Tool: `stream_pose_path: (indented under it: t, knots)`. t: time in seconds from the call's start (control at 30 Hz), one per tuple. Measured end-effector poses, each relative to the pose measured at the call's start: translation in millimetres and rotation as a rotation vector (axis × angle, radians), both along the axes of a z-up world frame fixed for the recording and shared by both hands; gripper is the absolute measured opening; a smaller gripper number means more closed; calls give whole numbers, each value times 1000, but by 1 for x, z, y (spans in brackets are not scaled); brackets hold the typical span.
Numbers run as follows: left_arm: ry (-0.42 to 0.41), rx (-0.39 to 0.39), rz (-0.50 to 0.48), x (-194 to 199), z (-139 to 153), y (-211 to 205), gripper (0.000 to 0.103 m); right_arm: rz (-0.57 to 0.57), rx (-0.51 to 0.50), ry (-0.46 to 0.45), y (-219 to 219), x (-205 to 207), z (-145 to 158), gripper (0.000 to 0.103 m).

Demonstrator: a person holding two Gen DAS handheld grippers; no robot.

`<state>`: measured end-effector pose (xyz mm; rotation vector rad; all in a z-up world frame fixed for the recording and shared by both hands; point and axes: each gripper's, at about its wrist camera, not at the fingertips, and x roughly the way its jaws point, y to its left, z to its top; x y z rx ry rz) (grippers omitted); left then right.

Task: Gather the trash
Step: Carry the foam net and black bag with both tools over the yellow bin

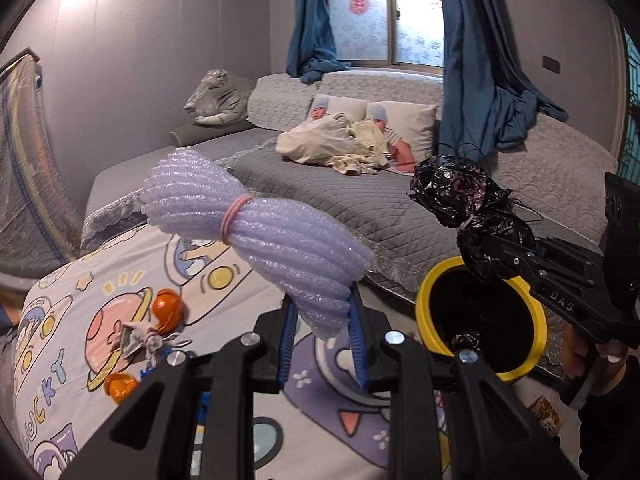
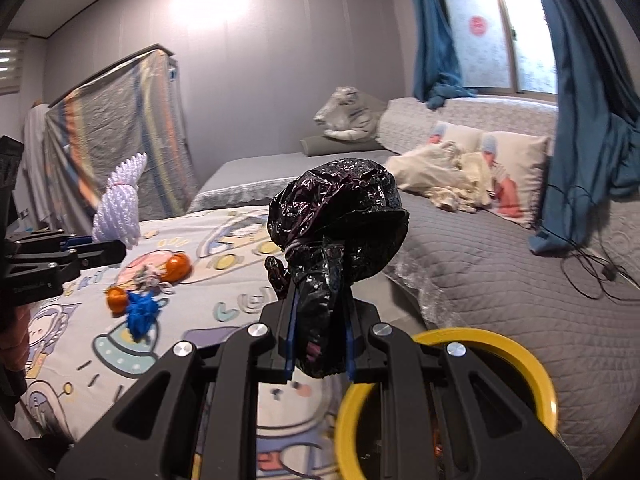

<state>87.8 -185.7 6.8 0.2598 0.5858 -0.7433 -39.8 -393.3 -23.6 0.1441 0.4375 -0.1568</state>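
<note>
The left gripper (image 1: 324, 332) has its fingers clamped on a lavender foam-net bundle (image 1: 256, 236) above the cartoon bedspread (image 1: 100, 320). The right gripper's (image 2: 320, 344) fingers pinch a crumpled black plastic bag (image 2: 340, 216) over the yellow-rimmed bin (image 1: 538, 320).

A grey quilted bed (image 1: 360, 208) filled the far side of the room, with a white plush tiger (image 1: 218, 98) lying at its left end. Two pillows printed with babies in blue caps (image 1: 404, 120) leaned against the quilted backrest, and a crumpled cream blanket (image 1: 332, 144) lay in front of them. Blue curtains (image 1: 476, 60) hung at both sides of a frosted window (image 1: 384, 12). A striped cloth (image 2: 116, 132) draped over a frame stood by the left wall. Black cables (image 2: 592, 272) trailed across the quilt.
</note>
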Motion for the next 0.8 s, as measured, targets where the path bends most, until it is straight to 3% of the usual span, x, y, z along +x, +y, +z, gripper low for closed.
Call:
stream_pose_path:
  t: [0.33,0.8]
  knots:
    - [16,30,-171,-26,-12,-73,23,-181,26,44,-55,-44,-22,17]
    - [74,62,-314,-43,-47,-158,23,-297,96,107,-100,-68,-57,17]
